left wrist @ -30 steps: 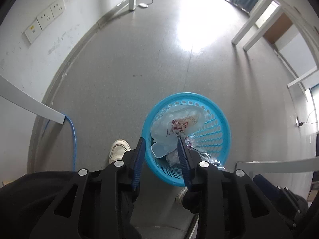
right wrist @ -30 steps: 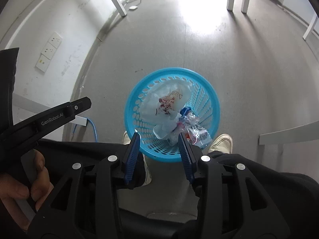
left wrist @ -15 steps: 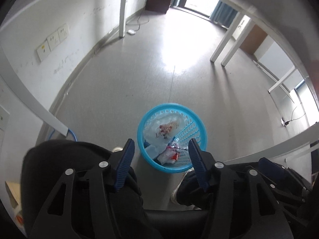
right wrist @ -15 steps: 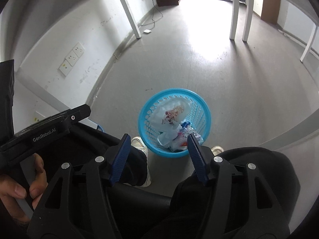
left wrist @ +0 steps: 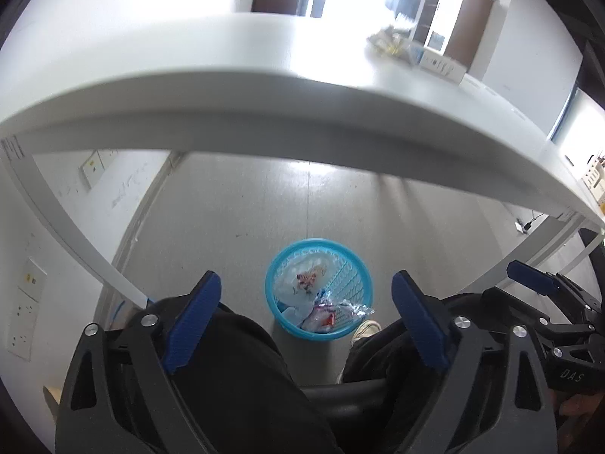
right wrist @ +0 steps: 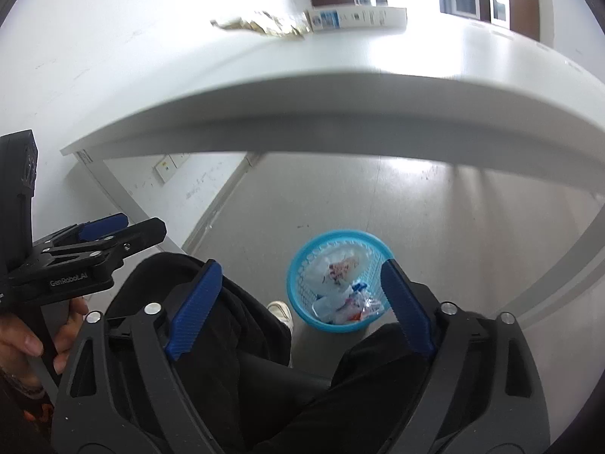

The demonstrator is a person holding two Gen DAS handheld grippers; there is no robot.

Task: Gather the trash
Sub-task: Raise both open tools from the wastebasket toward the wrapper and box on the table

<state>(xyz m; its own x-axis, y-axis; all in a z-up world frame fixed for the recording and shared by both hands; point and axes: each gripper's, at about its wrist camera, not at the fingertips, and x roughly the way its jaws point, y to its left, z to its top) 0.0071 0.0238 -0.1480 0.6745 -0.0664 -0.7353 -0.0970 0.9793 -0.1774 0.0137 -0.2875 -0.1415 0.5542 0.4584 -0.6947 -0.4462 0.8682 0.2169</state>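
Wrappers fill our round blue plastic basket (left wrist: 318,295); both grippers (left wrist: 302,316) (right wrist: 298,302) are opening empty; crumpled table litter (right wrist: 261,24) remains.

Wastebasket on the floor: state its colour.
Light blue wastebasket, with perforated sides; clearest in the right wrist view.

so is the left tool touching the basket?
Apart. The left wrist view shows the left tool, jaws opening with nothing between them, well above the blue basket on the floor, with the person's legs below its fingers.
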